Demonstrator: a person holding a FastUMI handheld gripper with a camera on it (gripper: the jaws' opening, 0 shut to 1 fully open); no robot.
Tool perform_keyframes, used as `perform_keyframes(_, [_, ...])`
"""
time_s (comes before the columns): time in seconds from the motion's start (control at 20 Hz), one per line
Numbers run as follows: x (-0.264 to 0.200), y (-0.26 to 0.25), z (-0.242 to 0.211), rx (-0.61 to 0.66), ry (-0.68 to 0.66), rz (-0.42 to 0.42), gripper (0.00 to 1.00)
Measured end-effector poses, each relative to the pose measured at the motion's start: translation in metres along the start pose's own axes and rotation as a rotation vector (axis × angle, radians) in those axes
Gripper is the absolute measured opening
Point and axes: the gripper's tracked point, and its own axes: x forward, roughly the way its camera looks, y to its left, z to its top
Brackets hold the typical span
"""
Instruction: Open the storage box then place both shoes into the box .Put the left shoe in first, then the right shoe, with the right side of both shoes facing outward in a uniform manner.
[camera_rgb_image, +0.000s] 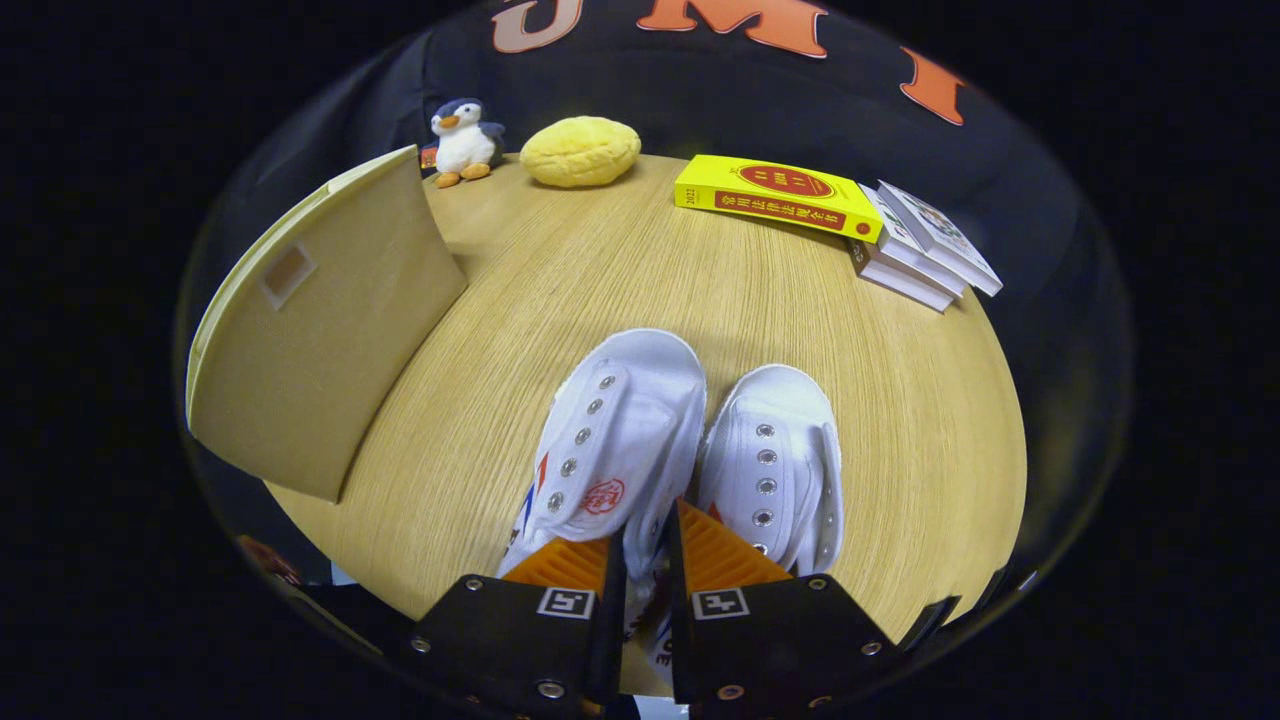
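Two white canvas shoes lie on the wooden table (820, 330), toes pointing away from me. The left shoe (610, 430) looks nearer and tilted, and a red stamp shows on its tongue. My gripper (645, 530) is shut on its inner side wall near the heel, with white canvas pinched between the fingers. The right shoe (775, 450) rests just right of the fingers, touching the left shoe. The beige fabric storage box (310, 320) stands to the left of the shoes, one side wall facing me. I cannot see whether its top is open.
At the table's far edge sit a penguin plush toy (463, 140) and a yellow bun-shaped cushion (580, 150). A yellow book (775, 195) and a stack of pale books (925, 245) lie at the far right. Bare wood separates the shoes from the box.
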Motion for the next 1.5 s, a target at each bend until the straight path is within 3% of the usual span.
perform_keyframes(0.1, [0.000,-0.005,0.000,0.036,0.005,-0.036,0.18])
perform_keyframes(0.25, [0.000,-0.005,-0.001,0.103,0.006,-0.048,0.04])
perform_keyframes(0.5, [0.007,-0.004,-0.003,0.045,0.051,-0.097,0.04])
perform_keyframes(0.75, [-0.007,0.005,0.015,0.258,0.004,0.021,0.00])
perform_keyframes(1.15, [-0.042,0.028,0.065,0.272,-0.154,0.072,0.00])
perform_keyframes(1.5, [-0.104,0.041,0.133,0.299,-0.279,0.099,0.00])
